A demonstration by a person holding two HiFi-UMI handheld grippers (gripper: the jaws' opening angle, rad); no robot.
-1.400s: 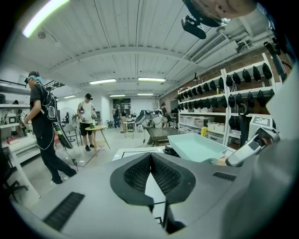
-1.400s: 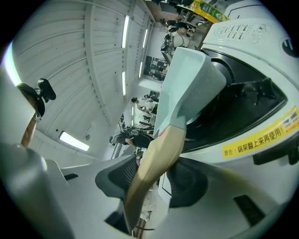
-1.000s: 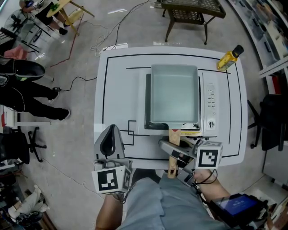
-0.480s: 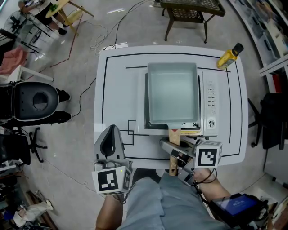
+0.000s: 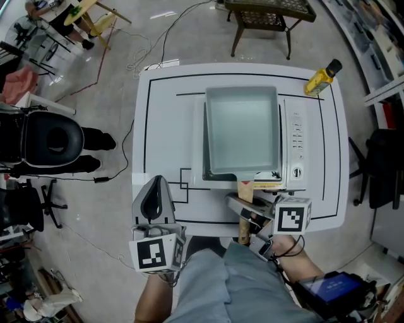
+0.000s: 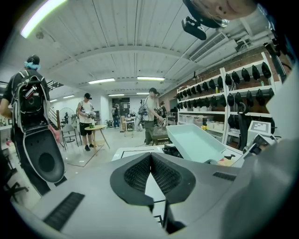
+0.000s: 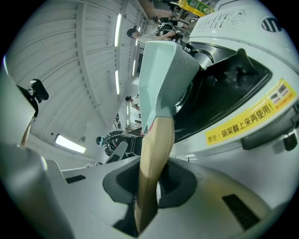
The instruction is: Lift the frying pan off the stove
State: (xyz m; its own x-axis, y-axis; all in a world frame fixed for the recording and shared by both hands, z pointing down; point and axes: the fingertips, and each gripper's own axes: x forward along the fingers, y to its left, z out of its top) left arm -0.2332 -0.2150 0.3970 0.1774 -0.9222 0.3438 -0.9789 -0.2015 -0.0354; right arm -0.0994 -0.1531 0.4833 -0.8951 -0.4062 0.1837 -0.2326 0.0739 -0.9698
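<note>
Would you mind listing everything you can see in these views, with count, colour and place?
frying pan: one, pale green with a wooden handle, on the stove
stove: one, white and black, middle of the table
table: one, white with black lines, centre
bottle: one, yellow with dark cap, table's far right corner
side table: one, dark, on the floor beyond the table
office chair: one, black, on the floor at left
person: one, dark trousers, beside the office chair
left gripper: one, grey, jaws together, empty, over the table's near left edge
right gripper: one, grey, jaws have just been closing, now gripping the frying pan's handle
</note>
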